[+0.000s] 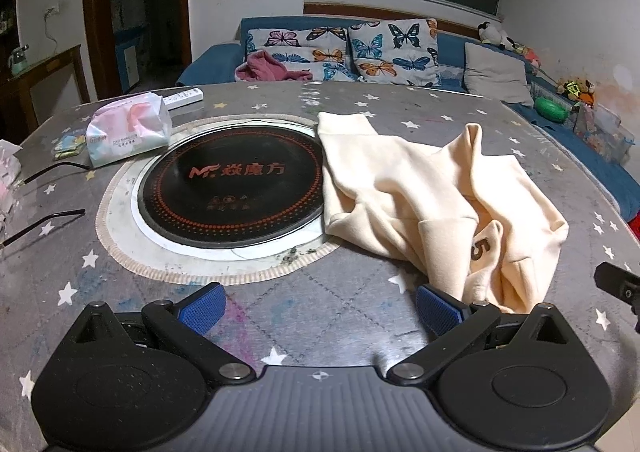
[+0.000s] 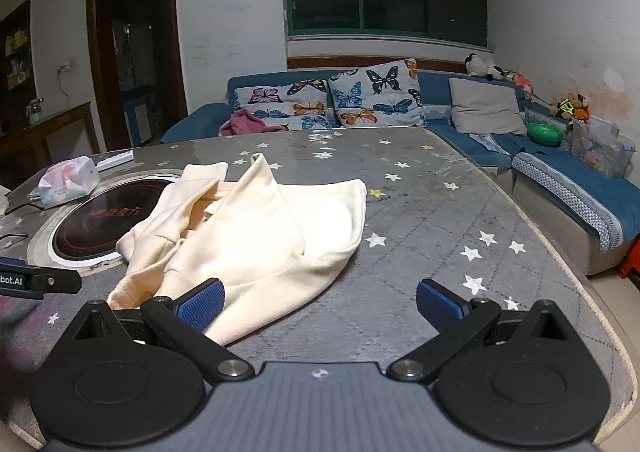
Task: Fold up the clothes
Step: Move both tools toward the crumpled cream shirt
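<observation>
The cream garment (image 1: 420, 188) lies crumpled on my table (image 1: 340, 316), rumpled into ridges, with a brown "5" showing on one fold near me. Its far-left corner overlaps the rim of the round black cooktop (image 1: 232, 184) set into the table, so that edge of the cloth sits on glass, not on the star-patterned cover.

My left gripper (image 1: 320, 310) hovers low over bare table with its jaws spread wide and nothing between them; the garment's near hem lies just beside the right pad. My right gripper (image 2: 320, 302) also has its jaws wide apart and empty, the left pad just over the near edge of the cloth, the right pad above open table.

Left of the cooktop stand a tissue pack (image 1: 128, 132), a white power strip (image 1: 184, 96) behind it, and thin black cables (image 1: 44, 220) trailing toward the table's left edge. These crowd the left side. To the right of the garment the table is open up to its curved edge, beyond which a blue sofa (image 2: 560, 180) runs close alongside, with butterfly cushions (image 2: 340, 100), a grey cushion (image 2: 486, 106), a pink cloth (image 2: 248, 122) and soft toys (image 2: 572, 106). The far half of the table behind the garment is also free.
</observation>
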`<state>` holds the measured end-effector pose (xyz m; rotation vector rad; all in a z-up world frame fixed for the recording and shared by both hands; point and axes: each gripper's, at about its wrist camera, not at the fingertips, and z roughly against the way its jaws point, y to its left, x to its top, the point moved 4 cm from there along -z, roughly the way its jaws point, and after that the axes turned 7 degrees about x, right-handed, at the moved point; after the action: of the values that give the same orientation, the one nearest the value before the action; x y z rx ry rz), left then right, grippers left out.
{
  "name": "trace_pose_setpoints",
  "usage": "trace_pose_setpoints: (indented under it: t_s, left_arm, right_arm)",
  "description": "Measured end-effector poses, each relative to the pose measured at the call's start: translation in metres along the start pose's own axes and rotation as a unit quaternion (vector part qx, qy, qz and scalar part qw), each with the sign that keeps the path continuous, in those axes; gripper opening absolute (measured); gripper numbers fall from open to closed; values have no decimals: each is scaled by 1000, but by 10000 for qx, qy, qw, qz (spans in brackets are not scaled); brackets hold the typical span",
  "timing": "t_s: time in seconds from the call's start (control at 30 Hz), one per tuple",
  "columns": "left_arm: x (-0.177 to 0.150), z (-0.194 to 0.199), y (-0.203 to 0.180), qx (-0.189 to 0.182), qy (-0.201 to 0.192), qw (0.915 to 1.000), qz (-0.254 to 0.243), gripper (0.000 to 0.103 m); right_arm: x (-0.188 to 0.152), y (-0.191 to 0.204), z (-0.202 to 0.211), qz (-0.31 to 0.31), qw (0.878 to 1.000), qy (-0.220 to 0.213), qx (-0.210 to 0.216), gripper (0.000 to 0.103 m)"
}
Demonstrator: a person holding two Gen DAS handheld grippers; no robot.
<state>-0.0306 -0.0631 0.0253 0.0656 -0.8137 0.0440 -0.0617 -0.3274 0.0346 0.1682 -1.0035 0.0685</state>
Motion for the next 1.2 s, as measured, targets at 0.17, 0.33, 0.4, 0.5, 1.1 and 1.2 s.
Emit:
trace_pose_setpoints:
  t_s: [0.17, 0.33, 0.4, 0.5, 1.1, 1.2]
  left_arm:
    - [3, -3, -3, 14, 79, 10000, -8, 103]
    - [7, -6, -6, -18, 68, 10000, -18, 103]
    - [10, -7, -8, -19, 54, 10000, -23, 103]
    - [16, -9, -12, -25, 23, 10000, -72, 103]
    - [64, -37, -50, -227, -88, 9991, -353, 102]
    - [66, -43, -53, -258, -24, 9990, -363, 100]
  right_arm:
    - [2, 2, -3, 47, 10000, 18, 43, 103]
    - [5, 2, -8, 81, 9999, 51, 80, 103]
    - [6, 2, -11, 105, 9999, 71, 99, 103]
    - [9, 1, -15, 123, 9998, 90, 125, 103]
    - [40, 1, -51, 321, 9987, 243, 314, 97]
    - [45, 2, -57, 367, 9984, 273, 342, 94]
